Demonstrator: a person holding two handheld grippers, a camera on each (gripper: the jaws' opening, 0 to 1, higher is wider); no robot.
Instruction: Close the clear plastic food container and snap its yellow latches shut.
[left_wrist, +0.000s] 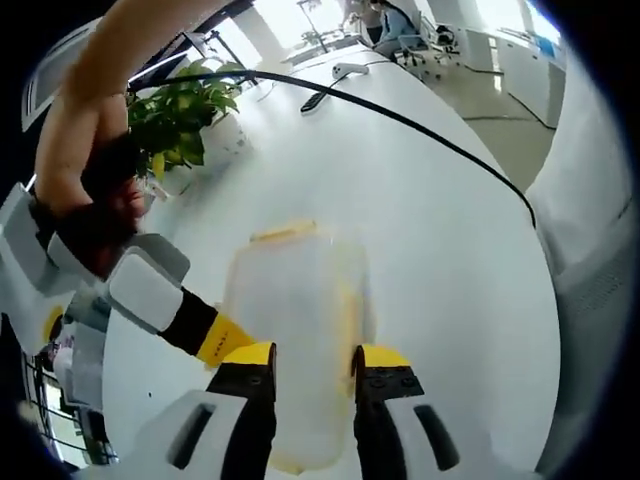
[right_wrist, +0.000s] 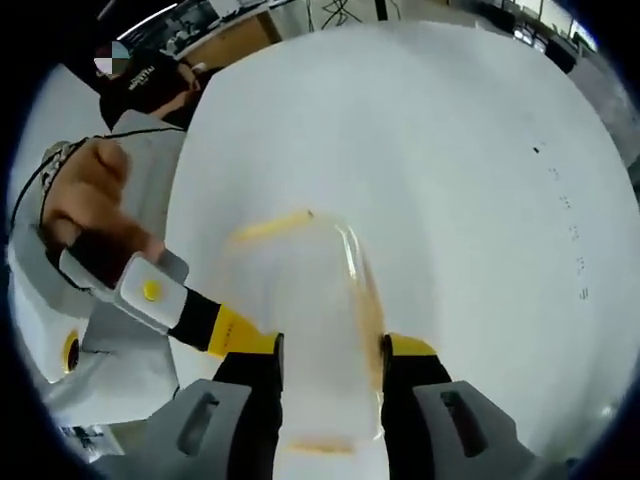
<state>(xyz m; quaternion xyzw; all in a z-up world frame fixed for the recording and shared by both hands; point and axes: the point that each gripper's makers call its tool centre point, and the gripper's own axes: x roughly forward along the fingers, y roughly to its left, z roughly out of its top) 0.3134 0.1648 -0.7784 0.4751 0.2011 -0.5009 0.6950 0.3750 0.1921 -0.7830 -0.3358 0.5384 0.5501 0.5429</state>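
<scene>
We work over a broad white table (left_wrist: 440, 230), glossy and bright. A thin black cable (left_wrist: 420, 130) crosses it beyond the clear plastic food container (left_wrist: 295, 330), and a leafy green potted plant (left_wrist: 180, 115) stands farther off, to that container's left. Behind the table lies an office space with desks and chairs.

In the left gripper view the container lies on the table, its long axis running away from us along the line of the jaws, a yellow latch (left_wrist: 283, 233) on its far short end. In the right gripper view the same container (right_wrist: 305, 320) also points lengthwise away, with a yellow latch (right_wrist: 270, 226) at its far end.

Our left gripper (left_wrist: 312, 375) has its black, yellow-tipped jaws apart, flanking the container's near end; whether they press it we cannot tell. Our right gripper (right_wrist: 332, 375) likewise straddles the container with jaws apart, contact unclear. In each view the other gripper reaches in from the container's left.
</scene>
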